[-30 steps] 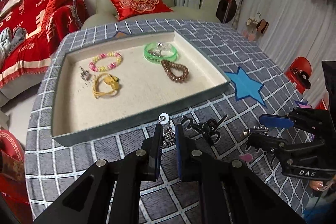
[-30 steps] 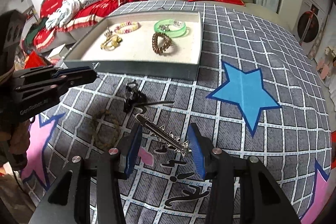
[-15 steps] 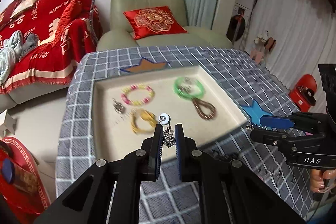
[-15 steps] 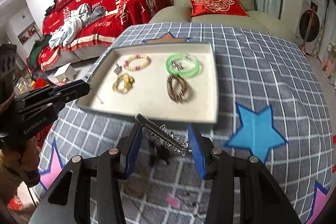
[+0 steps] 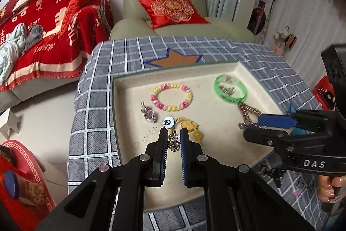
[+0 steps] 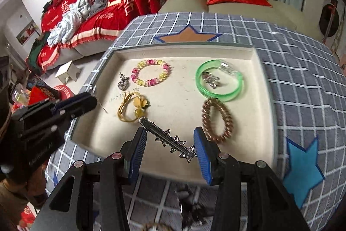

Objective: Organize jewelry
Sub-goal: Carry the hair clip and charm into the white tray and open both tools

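Both grippers had travelled from the checked cloth to above the tray [image 6: 265, 88], each carrying its piece; the left gripper [image 5: 174, 135] was clamped on a small metal charm [image 5: 174, 142] over the tray's near-left part, just beside the yellow cord bracelet [image 6: 132, 108], and the right gripper [image 6: 169, 140] was clamped endwise on a silver star hair clip [image 6: 166, 136], its long axis running slantwise from jaw to jaw, over the tray's near edge. Inside the tray lay five things: one pink-and-yellow bead bracelet [image 6: 150, 71], one silver pendant [image 6: 123, 81], that yellow bracelet, one green bangle [image 6: 219, 83] with a small silver piece inside it, and one brown coil tie [image 6: 217, 120]; each piece needed only lowering and release.
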Available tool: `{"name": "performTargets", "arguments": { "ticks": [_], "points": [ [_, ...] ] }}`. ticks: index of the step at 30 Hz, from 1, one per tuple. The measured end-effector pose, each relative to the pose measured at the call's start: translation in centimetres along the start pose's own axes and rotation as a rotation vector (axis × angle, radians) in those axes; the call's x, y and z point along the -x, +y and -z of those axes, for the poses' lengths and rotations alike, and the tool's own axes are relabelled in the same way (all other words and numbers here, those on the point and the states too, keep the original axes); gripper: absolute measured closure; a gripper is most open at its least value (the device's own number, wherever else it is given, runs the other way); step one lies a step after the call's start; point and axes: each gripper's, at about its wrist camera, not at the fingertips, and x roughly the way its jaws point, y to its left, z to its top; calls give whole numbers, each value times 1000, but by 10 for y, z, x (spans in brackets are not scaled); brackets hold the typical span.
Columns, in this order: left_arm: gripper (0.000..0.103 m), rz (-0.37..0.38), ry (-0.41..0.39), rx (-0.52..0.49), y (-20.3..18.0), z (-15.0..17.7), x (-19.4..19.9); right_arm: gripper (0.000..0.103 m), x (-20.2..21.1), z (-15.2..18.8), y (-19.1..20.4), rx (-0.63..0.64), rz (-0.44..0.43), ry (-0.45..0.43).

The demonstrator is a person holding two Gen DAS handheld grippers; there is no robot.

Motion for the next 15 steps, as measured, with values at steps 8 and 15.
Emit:
{"name": "performTargets", "arguments": {
  "ticks": [8,15],
  "points": [
    [75,-53,79,34,11,6,-33,54,-39,-16,-4,4,41,46],
    [75,-85,102,20,11,8,-49,54,-48,-25,-16,13,128,38]
  ]
}}
